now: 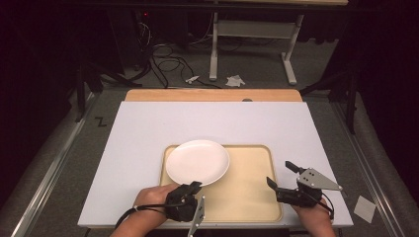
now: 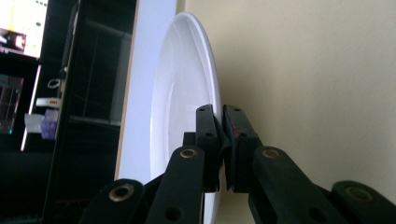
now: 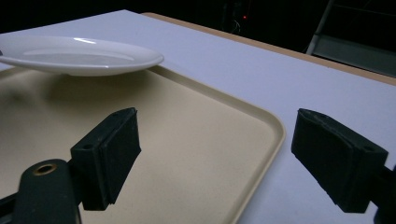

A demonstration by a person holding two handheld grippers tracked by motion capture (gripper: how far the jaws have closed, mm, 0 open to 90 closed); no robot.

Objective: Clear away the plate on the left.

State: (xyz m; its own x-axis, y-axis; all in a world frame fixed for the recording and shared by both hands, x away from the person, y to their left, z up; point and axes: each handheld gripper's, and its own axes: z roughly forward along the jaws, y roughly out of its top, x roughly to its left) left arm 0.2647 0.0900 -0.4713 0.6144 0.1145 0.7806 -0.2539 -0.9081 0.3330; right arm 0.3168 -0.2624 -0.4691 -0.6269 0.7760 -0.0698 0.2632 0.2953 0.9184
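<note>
A white plate [image 1: 197, 161] is held over the left part of the beige tray [image 1: 247, 197]. My left gripper [image 1: 195, 186] is shut on its near rim. In the left gripper view the two pads pinch the plate [image 2: 182, 93] at its edge, with the tray [image 2: 303, 70] behind it, and the left gripper [image 2: 219, 112] has no gap between its jaws. In the right gripper view the plate [image 3: 79, 56] hangs a little above the tray [image 3: 187, 140], casting a shadow on it. My right gripper [image 1: 279, 175] stands open over the tray's right edge, and nothing lies between the jaws of the right gripper [image 3: 217, 116].
The tray lies on a white board [image 1: 148, 138] with a wooden strip [image 1: 212, 95] along its far edge. Beyond the table, cables [image 1: 168, 64] and a desk frame [image 1: 252, 34] stand on the floor. A paper scrap [image 1: 364, 208] lies at the right.
</note>
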